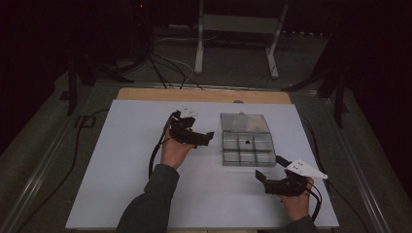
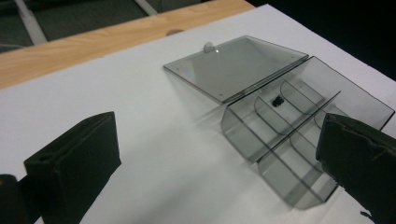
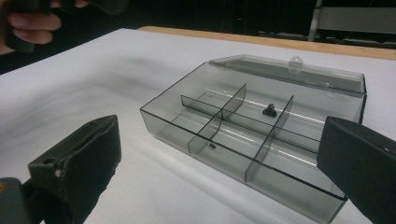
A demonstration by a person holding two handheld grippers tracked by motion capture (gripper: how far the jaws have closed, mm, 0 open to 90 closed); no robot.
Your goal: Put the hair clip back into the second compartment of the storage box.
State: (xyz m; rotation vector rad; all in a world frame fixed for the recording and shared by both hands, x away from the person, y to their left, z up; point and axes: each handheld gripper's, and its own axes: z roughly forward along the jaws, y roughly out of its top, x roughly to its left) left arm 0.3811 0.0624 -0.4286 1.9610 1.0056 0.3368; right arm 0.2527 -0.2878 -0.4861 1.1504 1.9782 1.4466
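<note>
A clear smoky plastic box (image 1: pixel 233 156) with several compartments lies open on the white board (image 1: pixel 126 165), its lid (image 1: pixel 244 122) folded back on the far side. A small black part (image 1: pixel 247 141) sits in the middle compartment of the far row. My left gripper (image 1: pixel 201 137) hovers just left of the box, open and holding nothing. My right gripper (image 1: pixel 270 168) is open and bare too, off the box's near right corner. The left gripper view shows the box (image 2: pixel 289 126), lid (image 2: pixel 238 65) and part (image 2: pixel 278 101). The right gripper view shows the box (image 3: pixel 289 182) and part (image 3: pixel 269 110).
A wooden table edge (image 1: pixel 204 94) runs behind the board. A metal stand (image 1: pixel 238 29) and cables (image 1: pixel 165 68) lie on the floor beyond. Cables trail from both grippers. The person's left hand (image 3: pixel 28 23) appears at the right gripper view's top left.
</note>
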